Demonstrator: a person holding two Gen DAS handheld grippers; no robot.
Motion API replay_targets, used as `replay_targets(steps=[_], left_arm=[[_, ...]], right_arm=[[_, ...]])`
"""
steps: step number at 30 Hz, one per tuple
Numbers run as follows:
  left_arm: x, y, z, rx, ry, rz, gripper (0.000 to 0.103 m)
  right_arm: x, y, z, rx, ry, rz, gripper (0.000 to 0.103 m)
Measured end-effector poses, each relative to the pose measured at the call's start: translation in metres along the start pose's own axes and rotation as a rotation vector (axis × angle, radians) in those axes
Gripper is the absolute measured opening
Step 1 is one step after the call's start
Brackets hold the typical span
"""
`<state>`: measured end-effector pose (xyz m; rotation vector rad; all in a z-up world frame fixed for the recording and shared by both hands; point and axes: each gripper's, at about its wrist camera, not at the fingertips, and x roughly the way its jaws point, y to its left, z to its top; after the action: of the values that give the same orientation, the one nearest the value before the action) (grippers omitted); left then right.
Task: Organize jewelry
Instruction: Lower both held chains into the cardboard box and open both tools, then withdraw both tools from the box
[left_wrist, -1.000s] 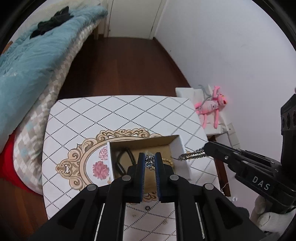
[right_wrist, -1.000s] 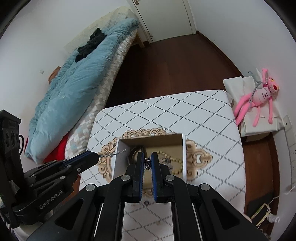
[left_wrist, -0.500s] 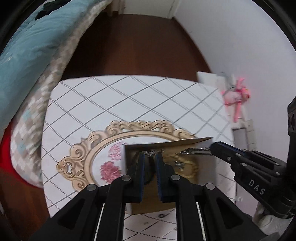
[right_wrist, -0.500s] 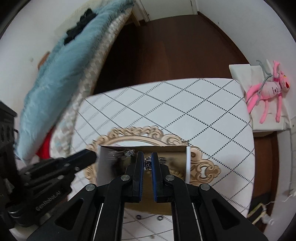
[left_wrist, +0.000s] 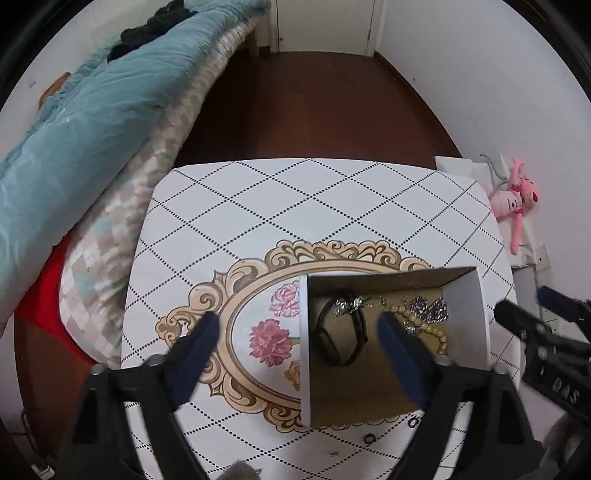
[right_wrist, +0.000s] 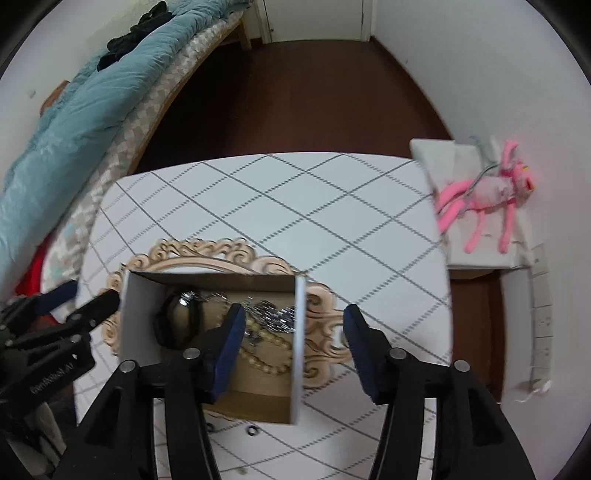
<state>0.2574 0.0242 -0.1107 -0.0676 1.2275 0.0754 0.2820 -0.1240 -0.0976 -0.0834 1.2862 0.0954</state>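
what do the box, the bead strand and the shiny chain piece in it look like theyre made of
Box: looks like cardboard, with brown raw inside and smooth white outer walls.
Bead strand: cream, matte round beads, possibly wood or plastic; too small to tell.
Chain piece: bright silvery glints suggest metal, maybe with stones.

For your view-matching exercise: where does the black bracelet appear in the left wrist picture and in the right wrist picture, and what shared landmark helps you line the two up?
Left wrist view: the black bracelet lies in the left part of the box, right of centre, low in the picture.
Right wrist view: the bracelet lies in the box's left part, left of centre, low in the picture.
Shared landmark: the pink toy by the right-hand wall.
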Motion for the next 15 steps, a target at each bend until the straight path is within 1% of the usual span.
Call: replay_targets(steps=[1, 2, 3, 4, 6, 9, 12, 15], left_arm=[[0.0, 0.0, -0.004, 0.002, -0.001, 0.004, 0.101], [0.001, 0.001, -0.009, 0.003, 0.002, 0.011, 0.102], [0.002, 0.001, -0.011, 0.003, 0.003, 0.016, 0.102], [0.002, 0.0, -0.015, 0.007, 0.001, 0.022, 0.102], [0.001, -0.001, -0.023, 0.017, -0.008, 0.031, 0.102], [-0.001, -0.001, -0.032, 0.017, -0.013, 0.036, 0.102], [-0.005, 0.0, -0.039, 0.019, -0.026, 0.049, 0.103], [-0.012, 0.003, -0.044, 0.007, -0.034, 0.045, 0.103]], right_arm=[[-0.002, 0.001, -0.004, -0.006, -0.006, -0.014, 0.086], [-0.003, 0.002, -0.01, -0.011, -0.013, -0.029, 0.094], [-0.003, 0.002, -0.015, -0.015, -0.018, -0.04, 0.097], [-0.003, 0.003, -0.02, -0.021, -0.018, -0.052, 0.098], [0.001, 0.003, -0.031, -0.023, -0.006, -0.049, 0.103], [0.005, 0.004, -0.045, -0.024, 0.003, -0.063, 0.103], [0.006, 0.003, -0.053, -0.013, -0.008, -0.078, 0.103], [0.0, 0.004, -0.058, -0.003, -0.025, -0.08, 0.103]])
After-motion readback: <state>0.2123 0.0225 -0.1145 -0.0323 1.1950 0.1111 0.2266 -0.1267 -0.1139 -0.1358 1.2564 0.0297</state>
